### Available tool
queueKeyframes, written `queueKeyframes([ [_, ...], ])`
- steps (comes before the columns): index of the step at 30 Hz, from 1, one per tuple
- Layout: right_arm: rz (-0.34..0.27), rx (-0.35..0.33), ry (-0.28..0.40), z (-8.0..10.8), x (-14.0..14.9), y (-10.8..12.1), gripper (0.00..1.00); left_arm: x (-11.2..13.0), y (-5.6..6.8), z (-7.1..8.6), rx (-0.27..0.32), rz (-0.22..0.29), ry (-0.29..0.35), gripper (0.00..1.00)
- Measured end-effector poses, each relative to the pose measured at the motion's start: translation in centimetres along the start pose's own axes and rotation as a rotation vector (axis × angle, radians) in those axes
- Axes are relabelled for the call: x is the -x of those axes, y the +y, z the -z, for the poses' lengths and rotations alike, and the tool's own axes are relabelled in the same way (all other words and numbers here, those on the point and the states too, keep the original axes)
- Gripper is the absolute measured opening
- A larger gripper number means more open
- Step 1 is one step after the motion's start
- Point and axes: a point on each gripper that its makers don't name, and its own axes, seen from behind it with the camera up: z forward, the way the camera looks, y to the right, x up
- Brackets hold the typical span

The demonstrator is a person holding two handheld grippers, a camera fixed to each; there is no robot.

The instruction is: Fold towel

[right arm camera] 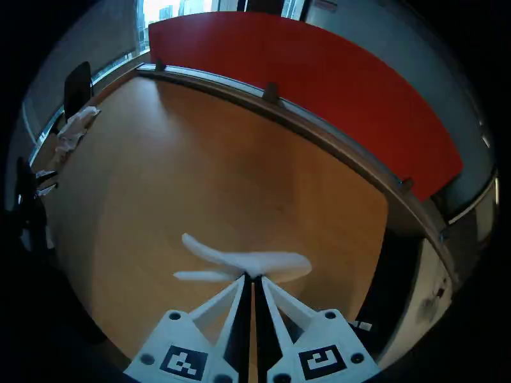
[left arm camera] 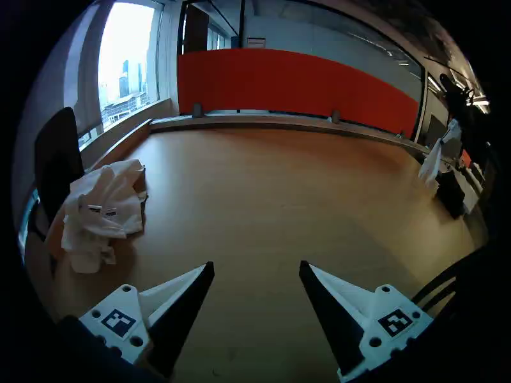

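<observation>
My right gripper (right arm camera: 253,277) pinches the white towel (right arm camera: 271,262) tight above the table (right arm camera: 191,172), my left gripper (left arm camera: 255,265) is wide open with nothing, so I should lay it flat before folding

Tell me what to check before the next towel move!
1. Grip: right hand-held gripper pinches the small white cloth towel: ok.
2. Free helper: left hand-held gripper is open, holding nothing: ok.
3. Room: brown wooden table is bare ahead of it: ok.
4. Crumpled pile of white towels lies off to the side: ok.
5. Held towel's edges line up: cannot tell.
</observation>
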Motion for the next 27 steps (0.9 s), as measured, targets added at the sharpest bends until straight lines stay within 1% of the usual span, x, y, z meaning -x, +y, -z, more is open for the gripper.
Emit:
queueKeyframes([
  [8, -0.014, 0.007, -0.003, -0.5, -0.1, 0.5, 0.03, 0.0, 0.0, 0.1, -0.005, 0.003, -0.001, 0.99],
  [15, -0.022, 0.003, -0.011, -0.9, 0.6, 0.3, 0.03, -0.1, 0.0, 0.0, -0.004, -0.001, -0.003, 1.0],
  [21, -0.031, -0.003, -0.023, -1.2, 1.9, -0.1, 0.03, -0.2, 0.2, -0.1, -0.002, -0.004, -0.003, 1.0],
  [27, -0.062, -0.003, -0.03, -1.3, 4.0, -0.3, 0.03, -0.2, 0.3, -0.1, -0.002, -0.006, -0.004, 0.99],
])
